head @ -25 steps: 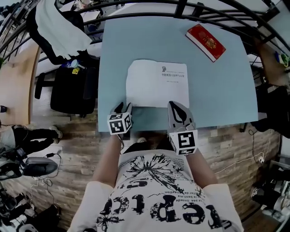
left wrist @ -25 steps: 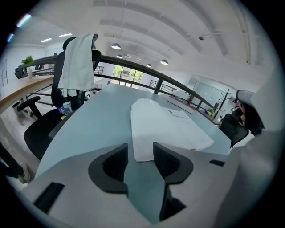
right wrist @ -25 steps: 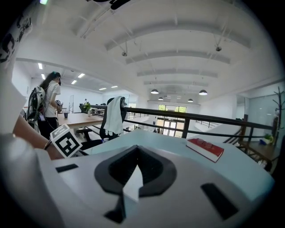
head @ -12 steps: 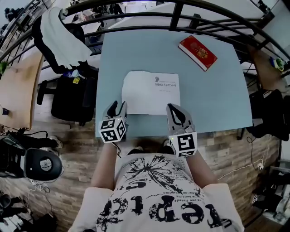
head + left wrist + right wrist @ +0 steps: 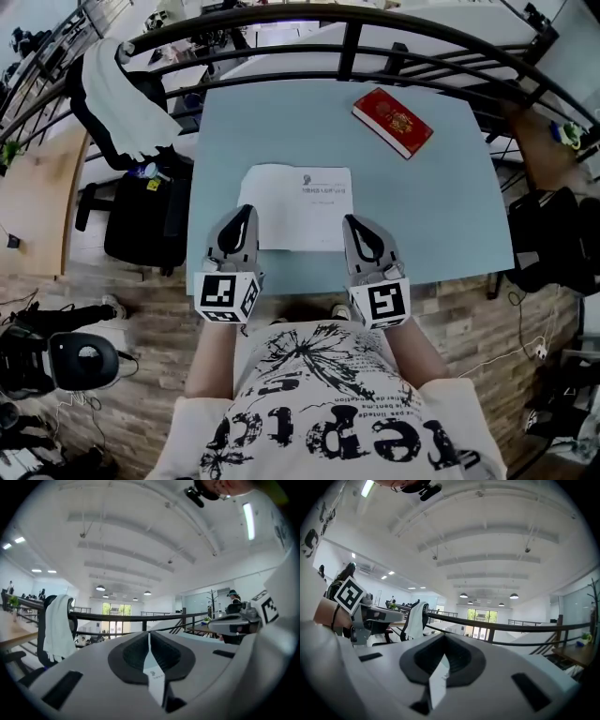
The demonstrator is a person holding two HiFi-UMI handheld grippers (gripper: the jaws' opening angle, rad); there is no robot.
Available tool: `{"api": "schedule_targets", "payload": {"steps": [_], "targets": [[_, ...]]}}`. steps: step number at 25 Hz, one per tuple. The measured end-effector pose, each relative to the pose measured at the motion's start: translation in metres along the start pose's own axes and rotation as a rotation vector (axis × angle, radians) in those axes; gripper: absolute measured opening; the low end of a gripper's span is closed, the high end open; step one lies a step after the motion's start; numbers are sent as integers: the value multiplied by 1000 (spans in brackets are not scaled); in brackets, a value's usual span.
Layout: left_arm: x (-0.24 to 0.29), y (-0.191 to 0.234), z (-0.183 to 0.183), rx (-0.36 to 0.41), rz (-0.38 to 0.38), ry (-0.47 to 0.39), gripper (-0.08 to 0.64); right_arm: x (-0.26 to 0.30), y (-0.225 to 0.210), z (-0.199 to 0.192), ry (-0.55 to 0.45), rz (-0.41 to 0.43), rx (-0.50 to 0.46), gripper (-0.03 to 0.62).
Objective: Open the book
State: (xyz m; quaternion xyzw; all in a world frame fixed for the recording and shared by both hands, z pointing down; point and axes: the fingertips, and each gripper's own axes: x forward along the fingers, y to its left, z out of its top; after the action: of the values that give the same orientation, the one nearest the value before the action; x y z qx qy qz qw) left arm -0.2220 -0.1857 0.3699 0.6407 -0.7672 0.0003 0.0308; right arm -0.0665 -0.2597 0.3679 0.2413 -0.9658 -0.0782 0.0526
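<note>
A closed white book lies flat in the middle of the light blue table; a red book lies at the far right. Both grippers hover side by side over the table's near edge, pointing level across it. My left gripper sits by the white book's near left corner, its jaws closing to a thin slit with nothing between them. My right gripper is by the near right corner, its jaws together and empty. In each gripper view a sliver of the white book shows through the slit.
A chair draped with a white cloth stands left of the table, with a black bag below it. A black railing curves round the table's far side. Wooden floor lies under the table's near edge.
Both grippers have risen and drawn back from the white book's near edge, the left one more. The left jaws stood apart earlier and have come together.
</note>
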Motion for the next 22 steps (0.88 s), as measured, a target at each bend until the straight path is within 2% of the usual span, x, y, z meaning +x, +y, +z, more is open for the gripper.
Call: {"api": "schedule_targets", "payload": {"steps": [2,6,22], "targets": [[0,-17,14,42,-27,-44,25,-4,-7,3,-4,-1,-7,10],[0,-42,29,73,-61,-78,22,-11,-17,18,-32,5,-14,9],[-2,-67,28,40,-86,-73,20,-20,-30,11,-15,-1,11,9]]}}
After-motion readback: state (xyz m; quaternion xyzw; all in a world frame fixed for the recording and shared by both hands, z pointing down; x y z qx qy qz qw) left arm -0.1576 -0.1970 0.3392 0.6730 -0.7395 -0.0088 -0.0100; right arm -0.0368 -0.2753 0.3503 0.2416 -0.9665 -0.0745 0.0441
